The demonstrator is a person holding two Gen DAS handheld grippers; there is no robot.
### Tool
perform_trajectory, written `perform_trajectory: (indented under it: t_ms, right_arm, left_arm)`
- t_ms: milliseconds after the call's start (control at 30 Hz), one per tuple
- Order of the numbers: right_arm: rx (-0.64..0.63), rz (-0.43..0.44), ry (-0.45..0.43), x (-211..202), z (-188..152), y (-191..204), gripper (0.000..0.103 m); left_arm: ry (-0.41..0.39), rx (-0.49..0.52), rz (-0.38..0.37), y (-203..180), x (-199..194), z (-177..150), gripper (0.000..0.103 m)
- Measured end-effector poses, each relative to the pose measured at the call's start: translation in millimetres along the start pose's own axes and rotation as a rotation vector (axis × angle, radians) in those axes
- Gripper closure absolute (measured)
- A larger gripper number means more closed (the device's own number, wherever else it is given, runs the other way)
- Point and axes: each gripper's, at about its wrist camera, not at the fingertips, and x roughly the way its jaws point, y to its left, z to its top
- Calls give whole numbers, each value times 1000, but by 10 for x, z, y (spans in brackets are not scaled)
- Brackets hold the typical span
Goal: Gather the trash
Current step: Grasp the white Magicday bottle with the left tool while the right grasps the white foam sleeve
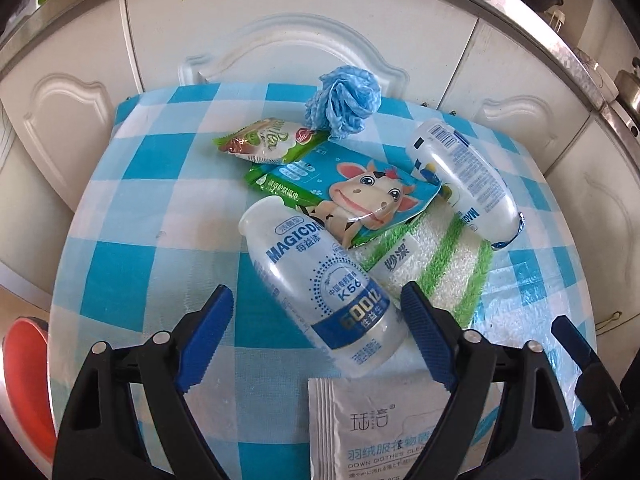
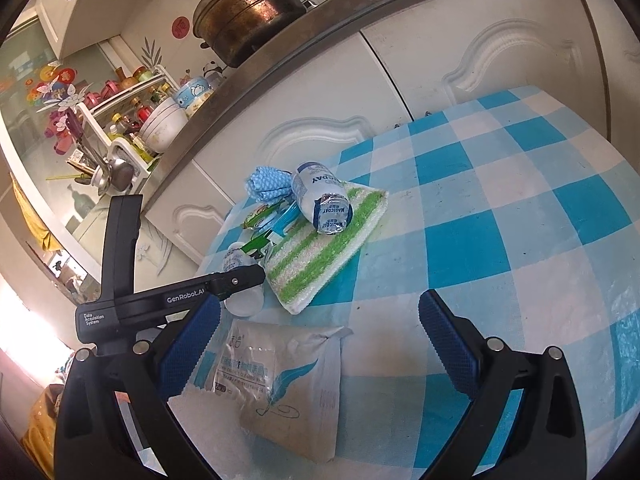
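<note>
We have the left gripper (image 1: 316, 312) straddling the near bottle (image 1: 320, 292), which lies on its side on the checked table (image 1: 140, 216). Its jaws are wide, and only the right pad seems to touch. Round and slick, the bottle may roll or squirt out toward the wipes packet (image 1: 352, 196). Our right gripper (image 2: 320, 340) hangs open and empty above the white sachet (image 2: 288, 380).

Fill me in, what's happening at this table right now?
A person is clearing trash off the blue checked tablecloth. The left tongs straddle the near clear plastic Magicday bottle, lying on its side; one pad looks against it, no grip yet. The right tongs hang open and empty above a white paper sachet.
</note>
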Motion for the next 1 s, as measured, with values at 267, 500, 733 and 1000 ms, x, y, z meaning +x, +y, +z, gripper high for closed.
perform_trajectory:
  t_ms: [267, 500, 733, 1000]
  right_arm:
    - [-10, -7, 25, 60, -13, 5, 5]
    - [11, 5, 56, 108, -36, -21, 5]
    - [-86, 74, 83, 31, -92, 264, 5]
    - [-220, 145, 155, -44, -456, 754, 5]
  left_arm:
    - [-14, -2, -8, 41, 12, -34, 54]
    - [-50, -7, -34, 104, -81, -105, 57]
    - [-126, -18, -56, 247, -436, -190, 58]
    - [-162, -65, -94, 585, -792, -536, 59]
